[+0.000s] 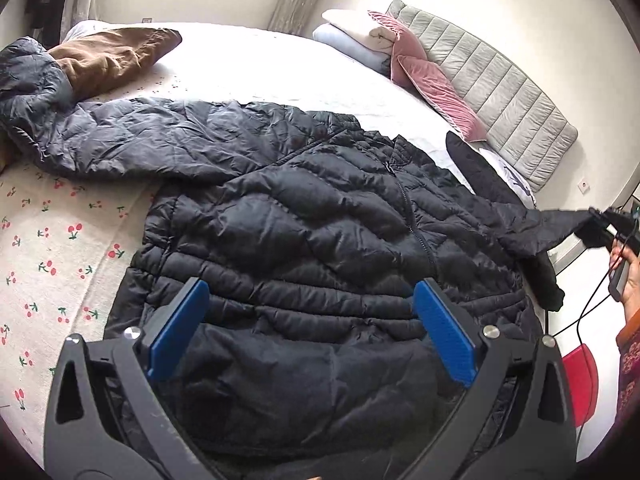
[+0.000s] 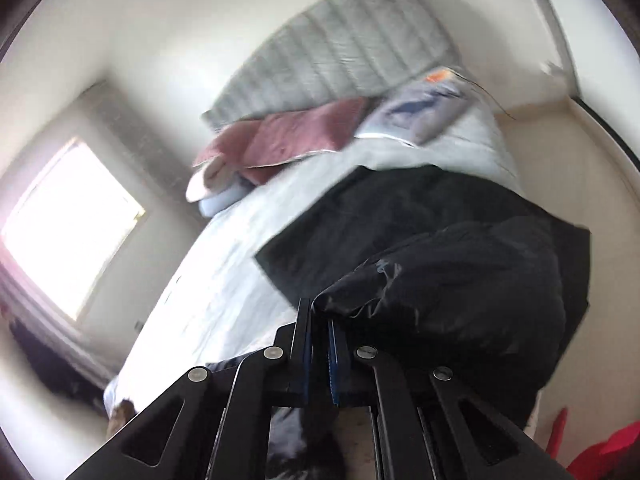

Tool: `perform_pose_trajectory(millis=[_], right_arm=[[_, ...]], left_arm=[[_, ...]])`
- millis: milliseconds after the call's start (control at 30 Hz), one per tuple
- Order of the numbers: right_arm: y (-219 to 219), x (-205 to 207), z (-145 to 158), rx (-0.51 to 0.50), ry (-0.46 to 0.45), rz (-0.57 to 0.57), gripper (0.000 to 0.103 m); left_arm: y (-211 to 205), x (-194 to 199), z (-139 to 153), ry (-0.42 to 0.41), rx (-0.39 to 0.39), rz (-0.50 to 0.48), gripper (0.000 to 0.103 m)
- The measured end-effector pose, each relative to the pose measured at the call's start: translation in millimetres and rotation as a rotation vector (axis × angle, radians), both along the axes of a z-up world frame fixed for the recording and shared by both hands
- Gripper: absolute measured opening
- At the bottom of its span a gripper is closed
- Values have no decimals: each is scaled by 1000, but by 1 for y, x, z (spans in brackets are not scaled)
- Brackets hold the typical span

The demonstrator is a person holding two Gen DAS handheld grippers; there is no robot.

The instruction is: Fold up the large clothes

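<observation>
Left wrist view. At far left, a brown garment (image 1: 108, 56) lies on the bed (image 1: 280, 68), just beside the end of the jacket's left sleeve (image 1: 120, 136), which stretches out across a cherry-print sheet (image 1: 60, 240). The black quilted jacket (image 1: 304, 220) lies spread front-up on the bed, zipper closed, its body filling the middle of the view and its hem nearest the camera. The left gripper (image 1: 312, 328) hovers above the lower body of the jacket, its jaws spread wide and released, the blue pads (image 1: 180, 332) holding nothing. Beyond the jacket, toward the far right, pink cushions (image 1: 432, 88) and folded white and pale-blue bedding (image 1: 360, 36) rest against a grey padded headboard (image 1: 500, 92). At the right edge, the jacket's right sleeve (image 1: 552, 228) is drawn taut off the side of the bed to the right gripper (image 1: 600, 226), held in the person's hand (image 1: 628, 276). A red object (image 1: 580, 376) sits low at right.

Right wrist view (motion-blurred). The right gripper (image 2: 320, 344) is clenched on a fold of the black sleeve (image 2: 440, 292); the headboard (image 2: 340, 48) and cushions (image 2: 288, 140) appear beyond.
</observation>
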State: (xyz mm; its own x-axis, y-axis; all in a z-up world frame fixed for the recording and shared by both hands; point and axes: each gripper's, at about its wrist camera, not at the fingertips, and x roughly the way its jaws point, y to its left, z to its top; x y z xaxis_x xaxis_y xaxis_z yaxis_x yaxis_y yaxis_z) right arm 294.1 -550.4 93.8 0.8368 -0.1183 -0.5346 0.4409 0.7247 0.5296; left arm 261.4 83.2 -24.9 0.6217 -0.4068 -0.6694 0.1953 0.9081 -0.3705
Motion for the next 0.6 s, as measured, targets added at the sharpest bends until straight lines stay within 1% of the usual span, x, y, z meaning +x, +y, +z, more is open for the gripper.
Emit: perform_pose_trajectory(millis=[133, 267, 333, 433, 500, 567, 600], right_arm=[[56, 25, 40, -93, -25, 123, 6], [119, 52, 65, -161, -46, 240, 6], [154, 71, 73, -184, -45, 307, 6], [204, 96, 71, -219, -25, 398, 6], [232, 111, 65, -242, 0, 446, 6], [265, 119, 54, -261, 40, 505, 10], [278, 127, 45, -254, 74, 547, 10]], left_arm=[[7, -1, 6, -25, 7, 23, 102], [18, -1, 11, -38, -12, 47, 102], [22, -1, 12, -46, -3, 61, 102], [25, 0, 12, -53, 14, 72, 102], [27, 1, 12, -51, 9, 75, 102], [30, 2, 12, -46, -4, 77, 102], [32, 2, 12, -46, -8, 77, 102]])
